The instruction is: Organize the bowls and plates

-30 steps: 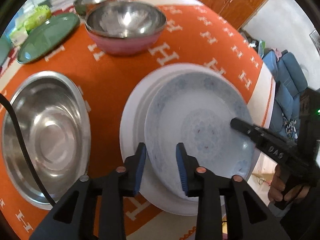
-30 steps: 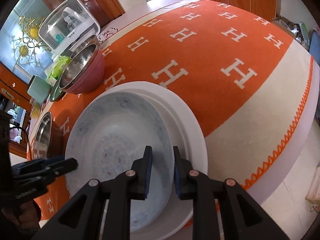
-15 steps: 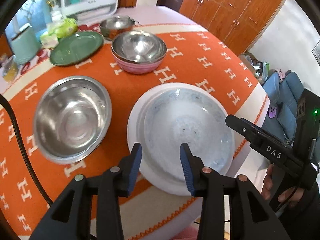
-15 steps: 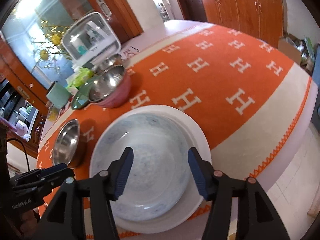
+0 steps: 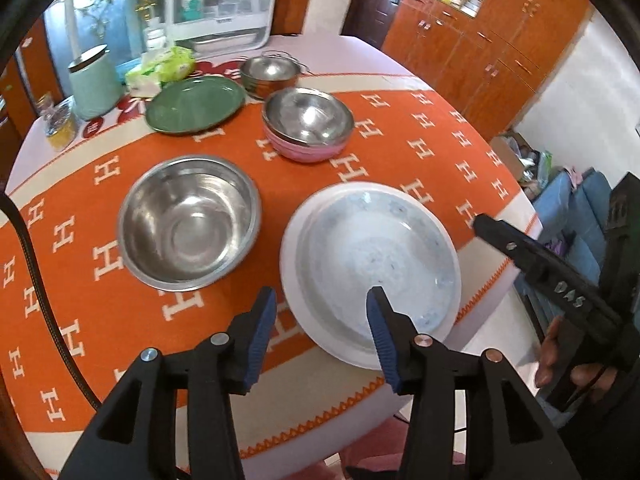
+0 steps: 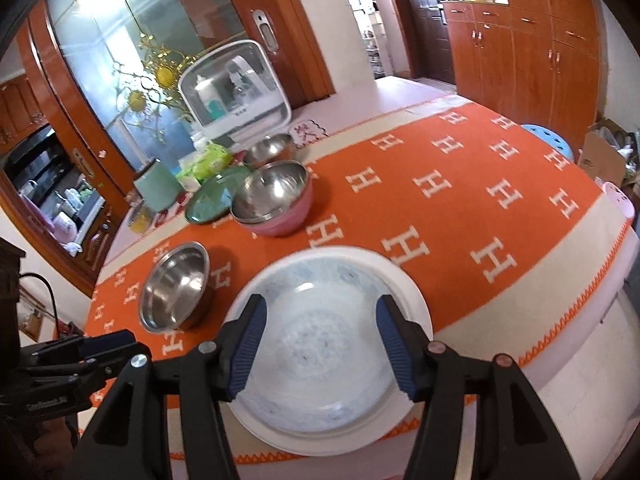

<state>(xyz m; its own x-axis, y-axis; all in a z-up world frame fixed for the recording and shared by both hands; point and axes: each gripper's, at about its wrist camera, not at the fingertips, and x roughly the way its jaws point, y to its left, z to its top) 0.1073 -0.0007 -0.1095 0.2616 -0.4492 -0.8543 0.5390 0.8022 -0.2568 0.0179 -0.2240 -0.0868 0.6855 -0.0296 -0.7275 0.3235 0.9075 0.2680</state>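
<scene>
The left gripper (image 5: 320, 320) is opening, gripping nothing; the right gripper (image 6: 318, 344) is hanging spread and empty; the patterned plate (image 5: 376, 256) is sitting in the white plate (image 5: 290, 264) at lower centre, steel bowl (image 5: 188, 220) lying left.

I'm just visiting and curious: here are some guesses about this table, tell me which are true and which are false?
1. The pale blue patterned plate lies on a larger white plate. True.
2. The left gripper is clamped on the patterned plate. False: nothing is between its jaws, which are opening.
3. A steel bowl sits nested inside the pink bowl. True.
4. The green plate is stacked on the white plate. False: it lies apart, at the table's far side.
5. The large steel bowl on the orange cloth holds food. False: it is empty.
6. The right gripper holds nothing. True.
</scene>
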